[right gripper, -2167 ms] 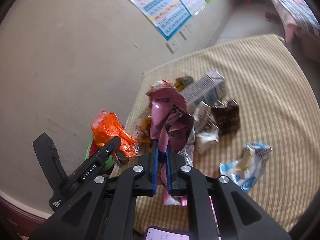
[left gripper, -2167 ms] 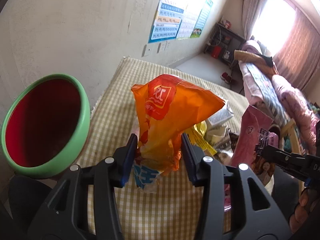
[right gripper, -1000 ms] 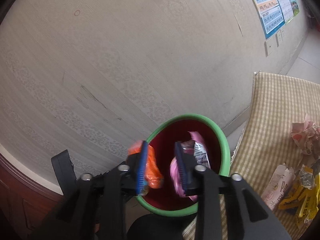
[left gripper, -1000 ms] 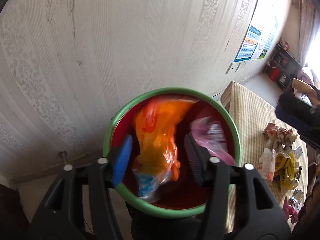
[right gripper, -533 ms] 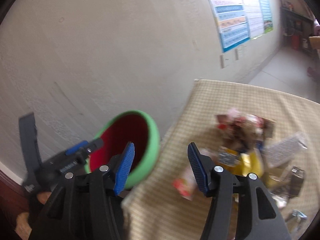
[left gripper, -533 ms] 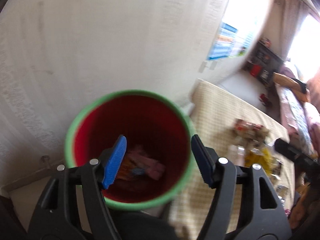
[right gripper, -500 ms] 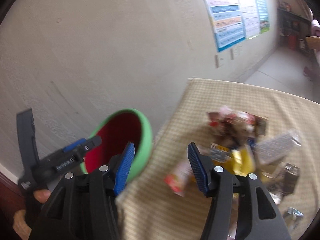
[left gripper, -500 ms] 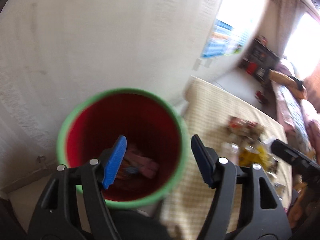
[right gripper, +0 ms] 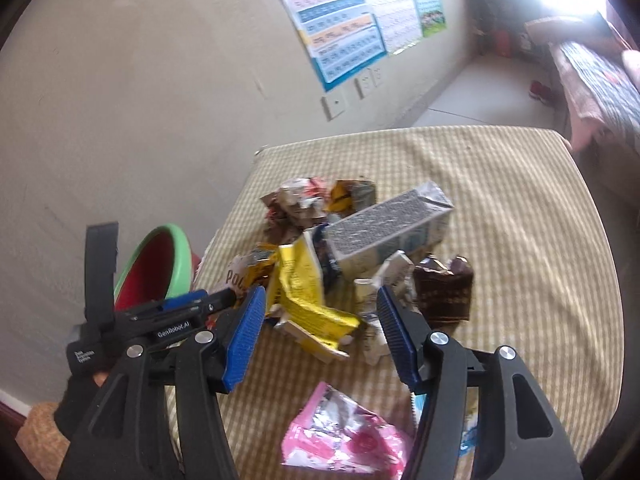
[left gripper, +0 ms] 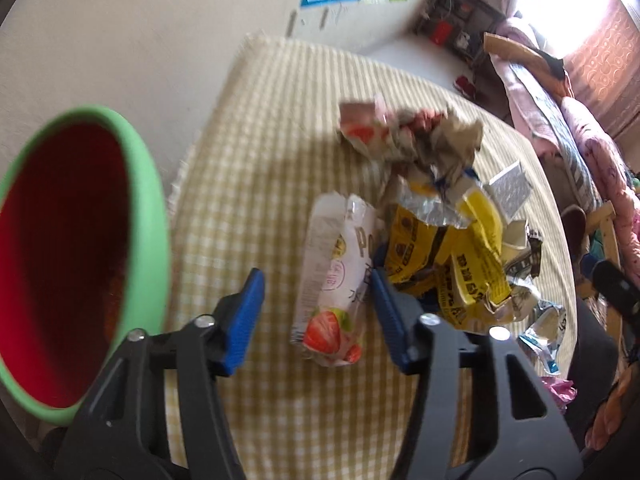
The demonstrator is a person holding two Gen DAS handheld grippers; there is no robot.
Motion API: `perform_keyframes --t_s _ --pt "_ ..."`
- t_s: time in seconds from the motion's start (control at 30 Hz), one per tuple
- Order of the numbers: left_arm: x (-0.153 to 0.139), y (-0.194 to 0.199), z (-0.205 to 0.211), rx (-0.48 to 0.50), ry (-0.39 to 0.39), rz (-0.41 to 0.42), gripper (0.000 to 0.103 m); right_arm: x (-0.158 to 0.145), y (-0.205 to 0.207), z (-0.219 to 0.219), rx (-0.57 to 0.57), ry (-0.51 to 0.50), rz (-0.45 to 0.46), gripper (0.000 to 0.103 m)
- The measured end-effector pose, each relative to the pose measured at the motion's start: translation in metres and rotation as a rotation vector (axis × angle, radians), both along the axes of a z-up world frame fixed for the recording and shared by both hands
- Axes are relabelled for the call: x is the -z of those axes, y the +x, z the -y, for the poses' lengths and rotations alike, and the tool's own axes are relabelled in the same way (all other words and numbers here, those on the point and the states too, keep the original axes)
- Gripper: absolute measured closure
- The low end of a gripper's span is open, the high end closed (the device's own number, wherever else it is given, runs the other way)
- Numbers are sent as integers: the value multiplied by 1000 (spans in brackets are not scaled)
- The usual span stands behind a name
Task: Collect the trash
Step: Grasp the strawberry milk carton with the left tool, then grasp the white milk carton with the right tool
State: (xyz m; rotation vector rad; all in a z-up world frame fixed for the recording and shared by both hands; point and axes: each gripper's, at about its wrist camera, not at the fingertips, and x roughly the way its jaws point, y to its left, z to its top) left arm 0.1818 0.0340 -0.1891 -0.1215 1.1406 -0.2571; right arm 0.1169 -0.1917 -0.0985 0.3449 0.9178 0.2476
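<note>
My left gripper (left gripper: 316, 312) is open and empty above a white strawberry wrapper (left gripper: 336, 276) on the checked table (left gripper: 256, 128). The green-rimmed red bin (left gripper: 148, 216) stands at the left, beside the table edge. My right gripper (right gripper: 320, 332) is open and empty over a yellow wrapper (right gripper: 304, 296) in the trash pile. The bin (right gripper: 180, 252) and the left gripper body (right gripper: 168, 320) show at its left. A pink wrapper (right gripper: 344, 440) lies below the right gripper.
The pile holds a crumpled paper wad (left gripper: 408, 132), yellow wrappers (left gripper: 444, 248), a grey milk carton (right gripper: 392, 228) and a brown wrapper (right gripper: 444, 292). A wall with posters (right gripper: 344, 28) runs behind the table. A bed (left gripper: 560, 120) stands at the far right.
Both grippers dropped the orange bag and the pink wrapper into the bin, opened, and swung right, back over the trash pile on the table.
</note>
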Motion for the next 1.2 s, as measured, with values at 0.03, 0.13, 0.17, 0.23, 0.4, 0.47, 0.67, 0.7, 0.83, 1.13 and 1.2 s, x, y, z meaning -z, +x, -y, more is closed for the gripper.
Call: perform_keyframes --t_s 0.03,0.13,0.17,0.23,0.4,0.47,0.67,0.7,0.83,1.13,1.2 --pt "3 1 2 8 0 -9 61 2 1 7 16 10 -9 45" --pt "7 -3 8 24 26 8 71 2 2 21 55 43 -26 45" --pt "5 -5 9 23 35 23 73 1 1 25 66 48 -25 45" --pt "1 -10 10 17 46 50 74 0 0 29 71 34 -18 44" --pt "-9 -26 0 -20 65 99 75 -7 13 32 -9 -101 8 40" --pt "-11 -29 -2 -30 64 105 75 -8 24 30 -95 -196 26 38" --pt "-9 -30 -9 -50 45 92 75 1 76 16 -379 -476 19 38" --pt "-9 -30 -10 -52 42 87 75 6 83 12 -415 -507 11 38" --pt "-6 -27 -12 -57 22 70 74 27 102 -4 -558 -601 -29 38" --pt "-2 -23 -18 -58 -10 49 73 56 126 -34 -836 -681 -103 21" --pt "-2 -22 -18 -59 -16 48 73 60 125 -39 -862 -699 -105 17"
